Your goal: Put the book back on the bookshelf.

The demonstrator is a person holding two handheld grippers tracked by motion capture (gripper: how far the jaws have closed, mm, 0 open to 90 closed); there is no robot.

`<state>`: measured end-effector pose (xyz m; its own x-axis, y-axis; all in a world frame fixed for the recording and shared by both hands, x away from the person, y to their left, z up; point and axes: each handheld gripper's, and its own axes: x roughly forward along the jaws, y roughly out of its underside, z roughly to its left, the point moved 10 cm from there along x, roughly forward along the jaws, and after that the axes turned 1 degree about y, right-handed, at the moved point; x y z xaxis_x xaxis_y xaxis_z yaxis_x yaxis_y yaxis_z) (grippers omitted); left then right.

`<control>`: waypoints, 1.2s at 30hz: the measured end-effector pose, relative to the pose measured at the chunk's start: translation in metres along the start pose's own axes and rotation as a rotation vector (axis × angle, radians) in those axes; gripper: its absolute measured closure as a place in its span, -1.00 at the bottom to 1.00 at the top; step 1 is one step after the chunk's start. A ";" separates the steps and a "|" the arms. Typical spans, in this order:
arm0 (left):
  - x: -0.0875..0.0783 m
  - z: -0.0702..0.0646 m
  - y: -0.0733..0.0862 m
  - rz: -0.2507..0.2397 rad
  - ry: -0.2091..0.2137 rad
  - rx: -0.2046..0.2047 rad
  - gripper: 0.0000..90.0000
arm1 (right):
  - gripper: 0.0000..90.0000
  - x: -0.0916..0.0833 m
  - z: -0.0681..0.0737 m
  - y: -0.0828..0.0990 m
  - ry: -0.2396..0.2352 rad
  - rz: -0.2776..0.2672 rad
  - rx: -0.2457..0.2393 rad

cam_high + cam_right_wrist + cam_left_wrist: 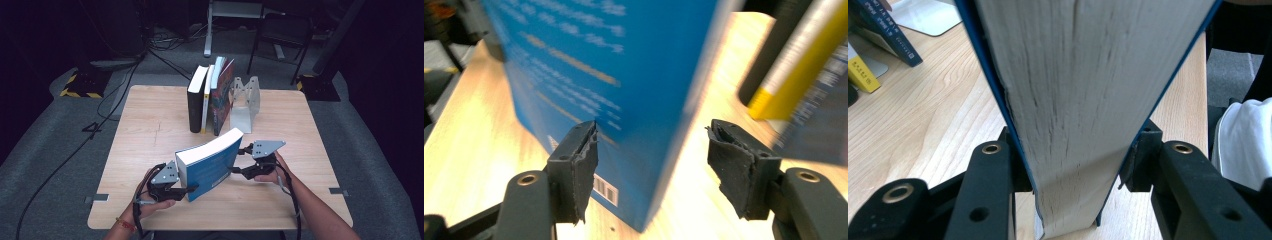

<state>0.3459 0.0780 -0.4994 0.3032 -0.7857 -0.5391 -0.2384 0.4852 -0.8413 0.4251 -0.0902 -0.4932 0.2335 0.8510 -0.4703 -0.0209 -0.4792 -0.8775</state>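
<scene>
**Operator:** Blue paperback in hand. My left gripper has its jaws clamped across the thick block of pages at the near end; in the left gripper view both pads press the covers. It stands on its lower edge at the front of the pale wooden surface, tilted, well apart from the row of books.

**Observer:** And your right gripper?

**Operator:** Jaws open. In the right gripper view the back cover's corner sits between the worn pads, touching neither that I can see.

**Observer:** So which step?

**Operator:** I judge it the carry toward the row by the metal bookend. Next I need to close the right side on the glossy cover for a steady two-point hold, then stand the book upright against the others. Slick cover, soft page edges, so squeeze firmly.
</scene>
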 end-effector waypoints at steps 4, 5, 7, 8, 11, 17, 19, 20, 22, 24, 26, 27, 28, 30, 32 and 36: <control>-0.001 0.003 0.001 -0.009 -0.028 0.008 0.28 | -0.19 0.009 0.005 -0.003 -0.038 0.004 -0.012; -0.001 0.004 0.001 -0.012 -0.045 0.010 0.27 | -0.17 0.010 0.004 -0.003 -0.043 0.005 -0.004; -0.003 0.006 0.002 -0.025 -0.068 -0.011 0.21 | -0.08 0.009 0.003 -0.003 -0.059 0.002 0.022; -0.005 0.008 0.002 -0.030 -0.079 -0.019 0.18 | -0.03 0.007 0.002 -0.002 -0.066 0.000 0.026; -0.008 0.011 0.000 -0.035 -0.119 -0.031 0.12 | 0.09 0.002 0.005 0.000 -0.075 0.011 0.008; -0.008 0.012 -0.003 -0.058 -0.113 -0.067 -0.01 | 0.25 -0.012 0.017 0.004 -0.119 0.024 -0.002; -0.008 0.011 -0.003 -0.065 -0.104 -0.072 -0.02 | 0.25 -0.014 0.019 0.003 -0.131 0.028 -0.017; -0.008 0.011 -0.003 -0.062 -0.108 -0.069 -0.02 | 0.24 -0.014 0.019 0.001 -0.128 0.030 -0.020; -0.008 0.012 -0.004 -0.060 -0.118 -0.072 -0.01 | 0.14 -0.012 0.019 -0.005 -0.117 0.026 -0.024; -0.008 0.012 -0.005 -0.069 -0.144 -0.069 -0.01 | 0.06 -0.012 0.021 -0.017 -0.109 -0.009 -0.009; -0.007 0.012 -0.006 -0.078 -0.147 -0.071 -0.02 | 0.03 -0.011 0.022 -0.022 -0.103 -0.010 -0.017; -0.006 0.013 -0.008 -0.082 -0.142 -0.072 -0.03 | 0.03 -0.011 0.022 -0.028 -0.100 -0.018 -0.016; -0.005 0.015 -0.009 -0.085 -0.142 -0.075 -0.05 | 0.06 -0.012 0.023 -0.033 -0.110 -0.040 -0.008; -0.001 0.019 -0.013 -0.095 -0.124 -0.091 -0.12 | 0.16 -0.017 0.026 -0.038 -0.124 -0.055 -0.001; 0.006 0.024 -0.018 -0.101 -0.115 -0.103 -0.23 | 0.25 -0.023 0.029 -0.039 -0.139 -0.056 -0.009; 0.018 0.028 -0.026 -0.102 -0.072 -0.096 -0.33 | 0.32 -0.033 0.033 -0.036 -0.096 -0.007 -0.024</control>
<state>0.3831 0.0625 -0.4885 0.3945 -0.7981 -0.4554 -0.2886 0.3629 -0.8860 0.3866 -0.0938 -0.4491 0.1395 0.8705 -0.4720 0.0041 -0.4772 -0.8788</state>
